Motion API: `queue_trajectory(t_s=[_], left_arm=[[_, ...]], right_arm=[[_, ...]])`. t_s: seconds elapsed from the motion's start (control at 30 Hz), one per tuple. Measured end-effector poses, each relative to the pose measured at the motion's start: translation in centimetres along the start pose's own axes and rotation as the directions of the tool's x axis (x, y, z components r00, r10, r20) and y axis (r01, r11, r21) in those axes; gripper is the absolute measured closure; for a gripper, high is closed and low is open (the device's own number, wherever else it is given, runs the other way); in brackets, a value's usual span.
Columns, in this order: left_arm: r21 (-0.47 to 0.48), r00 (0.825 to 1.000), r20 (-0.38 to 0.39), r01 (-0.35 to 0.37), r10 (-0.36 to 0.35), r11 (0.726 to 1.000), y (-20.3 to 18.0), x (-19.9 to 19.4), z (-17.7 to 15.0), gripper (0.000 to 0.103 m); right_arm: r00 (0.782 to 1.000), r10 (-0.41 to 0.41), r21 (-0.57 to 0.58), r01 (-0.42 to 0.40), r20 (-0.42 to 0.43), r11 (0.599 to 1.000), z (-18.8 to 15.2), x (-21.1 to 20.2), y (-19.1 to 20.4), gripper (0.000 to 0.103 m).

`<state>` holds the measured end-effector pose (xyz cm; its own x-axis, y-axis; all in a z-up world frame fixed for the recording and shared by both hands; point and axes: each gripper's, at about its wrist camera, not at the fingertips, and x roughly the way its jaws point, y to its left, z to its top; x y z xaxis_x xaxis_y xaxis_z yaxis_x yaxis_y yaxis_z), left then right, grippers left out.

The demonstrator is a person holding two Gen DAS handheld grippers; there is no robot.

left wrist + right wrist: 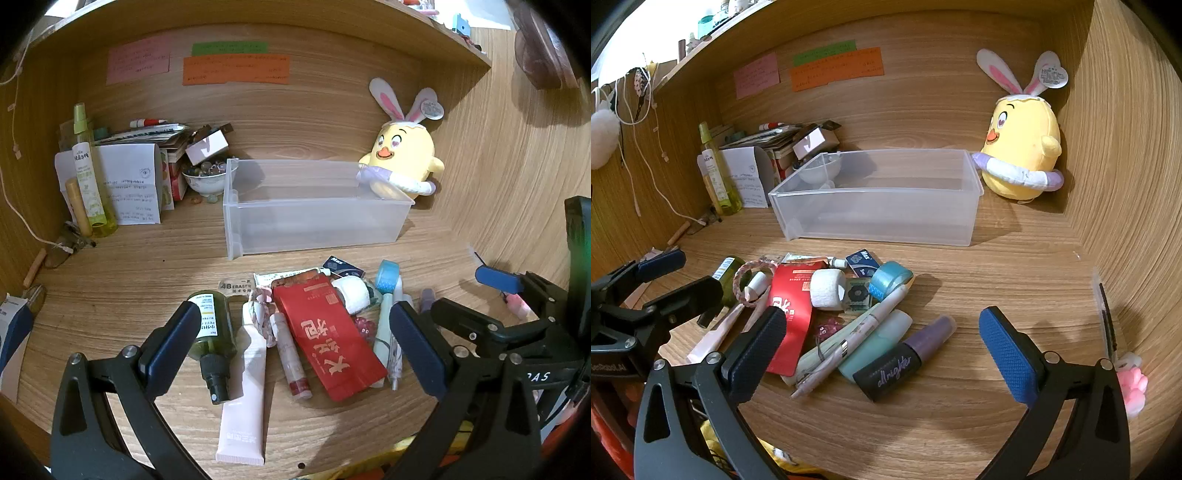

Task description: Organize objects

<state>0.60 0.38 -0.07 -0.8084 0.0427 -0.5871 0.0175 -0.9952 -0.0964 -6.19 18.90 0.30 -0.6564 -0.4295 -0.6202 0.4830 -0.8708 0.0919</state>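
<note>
both claws spread wide over a heap of small things, nothing pinched

left gripper [291,336] hangs low in frame above the red packet [327,338], green spray bottle [212,332] and pink tube [245,395]; right gripper [882,345] frames the purple-capped bottle [905,360] and pen [849,345] at lower centre. clear bin [879,225] stands bare at mid-frame, behind the pile, plush chick [1021,147] beside it. risk, as i judge it: items overlap, so closing on one may drag or scatter neighbours; round bottles could roll off.
</note>
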Motion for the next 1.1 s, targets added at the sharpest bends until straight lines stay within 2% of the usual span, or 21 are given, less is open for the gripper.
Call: queue_trajectory(t_s=[1.1], left_arm=[[-0.001, 1.000, -0.011, 0.010, -0.010, 1.000, -0.04, -0.10, -0.37, 0.000]], right_arm=[[1.000, 0.012, 0.009, -0.012, -0.003, 1.000, -0.11, 0.01, -0.07, 0.000]])
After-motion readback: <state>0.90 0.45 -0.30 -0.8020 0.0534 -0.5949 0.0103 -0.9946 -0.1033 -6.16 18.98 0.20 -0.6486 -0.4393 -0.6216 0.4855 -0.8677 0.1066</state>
